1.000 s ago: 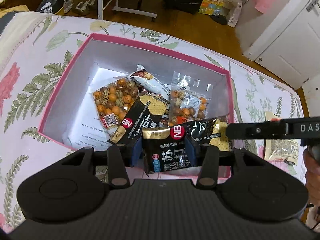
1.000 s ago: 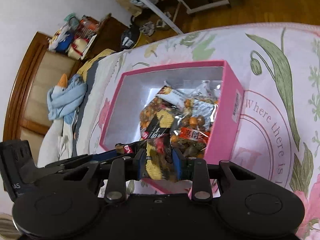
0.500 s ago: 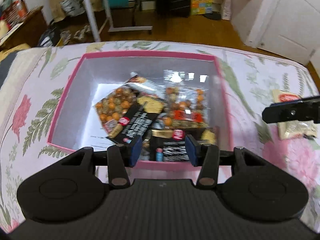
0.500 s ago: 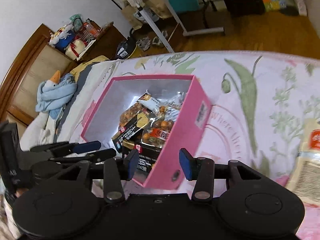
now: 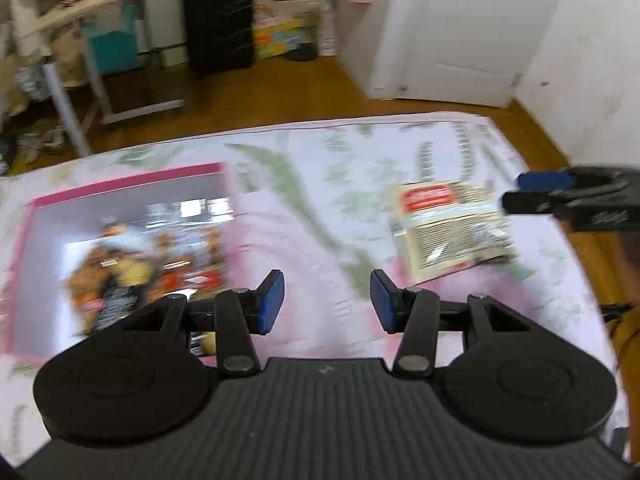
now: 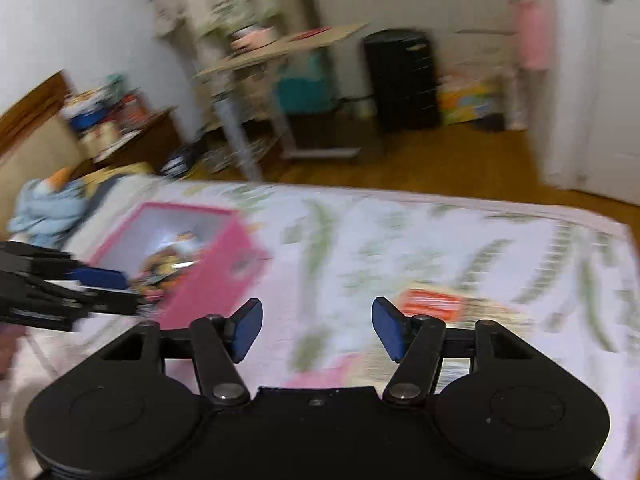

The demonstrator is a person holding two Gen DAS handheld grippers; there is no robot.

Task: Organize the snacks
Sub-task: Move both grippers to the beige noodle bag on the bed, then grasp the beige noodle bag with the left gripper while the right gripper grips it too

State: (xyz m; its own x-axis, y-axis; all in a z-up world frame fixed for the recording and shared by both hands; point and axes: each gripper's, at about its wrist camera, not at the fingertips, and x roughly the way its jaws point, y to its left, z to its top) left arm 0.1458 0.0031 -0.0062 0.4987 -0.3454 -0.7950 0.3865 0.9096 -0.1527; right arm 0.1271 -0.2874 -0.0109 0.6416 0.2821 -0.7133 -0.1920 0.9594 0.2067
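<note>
Snack packets (image 5: 140,276) fill the pink box (image 5: 120,184) on the bedspread (image 5: 320,208).

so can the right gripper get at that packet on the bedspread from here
Probably yes. The right gripper is open and empty, its jaws having just been opening. The packet lies flat on the bedspread, just ahead and slightly right, nothing on it. The box and left gripper sit well to the left.

We are in a home bedroom; a bed (image 6: 400,240) with floral cover fills the lower frame; wooden floor (image 6: 440,160), white door (image 5: 460,28) upper right, cluttered nightstand (image 6: 132,128) left.
</note>
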